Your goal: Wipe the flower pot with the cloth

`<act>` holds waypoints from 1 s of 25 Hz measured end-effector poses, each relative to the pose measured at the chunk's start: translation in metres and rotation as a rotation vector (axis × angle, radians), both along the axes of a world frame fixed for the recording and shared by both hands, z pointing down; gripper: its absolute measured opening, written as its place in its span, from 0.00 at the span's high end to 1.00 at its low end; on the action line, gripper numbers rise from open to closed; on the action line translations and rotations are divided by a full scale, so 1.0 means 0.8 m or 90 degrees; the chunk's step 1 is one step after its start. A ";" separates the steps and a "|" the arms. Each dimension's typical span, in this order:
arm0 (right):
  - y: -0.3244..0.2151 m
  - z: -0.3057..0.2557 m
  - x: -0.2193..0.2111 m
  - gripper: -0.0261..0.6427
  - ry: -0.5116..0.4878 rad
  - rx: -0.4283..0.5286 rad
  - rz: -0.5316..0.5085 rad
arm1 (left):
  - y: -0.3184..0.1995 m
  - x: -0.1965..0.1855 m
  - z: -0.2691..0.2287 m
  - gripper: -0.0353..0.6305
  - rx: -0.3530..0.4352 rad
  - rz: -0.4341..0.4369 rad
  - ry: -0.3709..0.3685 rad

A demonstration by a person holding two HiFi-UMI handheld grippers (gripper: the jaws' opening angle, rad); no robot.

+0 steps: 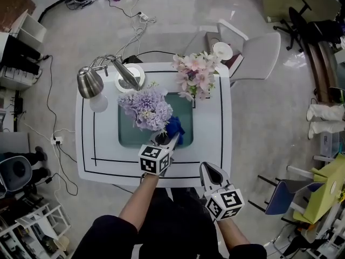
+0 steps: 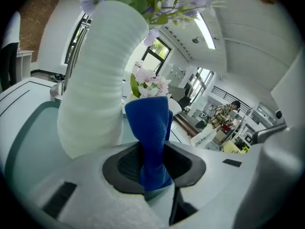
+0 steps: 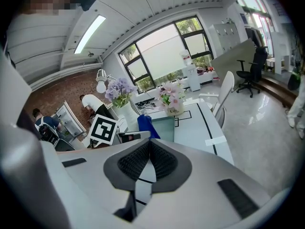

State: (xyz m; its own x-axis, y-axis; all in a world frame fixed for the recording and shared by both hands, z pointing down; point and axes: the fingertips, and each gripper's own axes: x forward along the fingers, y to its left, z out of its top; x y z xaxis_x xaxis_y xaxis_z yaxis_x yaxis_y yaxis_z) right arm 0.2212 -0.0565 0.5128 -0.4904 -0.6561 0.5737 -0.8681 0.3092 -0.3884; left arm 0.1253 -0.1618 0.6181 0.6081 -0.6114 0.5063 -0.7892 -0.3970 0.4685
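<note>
My left gripper (image 2: 152,171) clamps the crumpled blue cloth (image 2: 150,128) just beside the white ribbed flower pot (image 2: 97,80), at its three o'clock. Wiping seems barely begun. My right gripper (image 3: 147,168) is closed on nothing.

**Bright, even indoor light; heavy fisheye**

Head view: bright all over, faint shadows. Pale sheen on floor (image 1: 178,20), upper centre. Straight lines bow toward the edges.

Gripper views: black vignette in the corners, hard curving at the rim. In the right one, strip light (image 3: 89,34) glows upper left and window (image 3: 159,51) is blown white.

Left gripper view: pot (image 2: 100,80) slightly soft, close to lens. Cloth (image 2: 152,137) crisper.
</note>
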 end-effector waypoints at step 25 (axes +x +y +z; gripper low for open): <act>0.018 -0.111 -0.197 0.95 -0.009 0.173 -0.076 | 0.152 -0.185 -0.223 0.77 0.267 0.046 -0.072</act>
State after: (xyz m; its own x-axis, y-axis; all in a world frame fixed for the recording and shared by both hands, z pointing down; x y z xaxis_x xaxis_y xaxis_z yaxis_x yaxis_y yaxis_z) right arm 0.0635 -0.0420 0.4237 -0.5798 -0.7225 0.3767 -0.8146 0.5029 -0.2890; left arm -0.0230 -0.0399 0.4395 0.6121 -0.7363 0.2886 -0.7894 -0.5907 0.1671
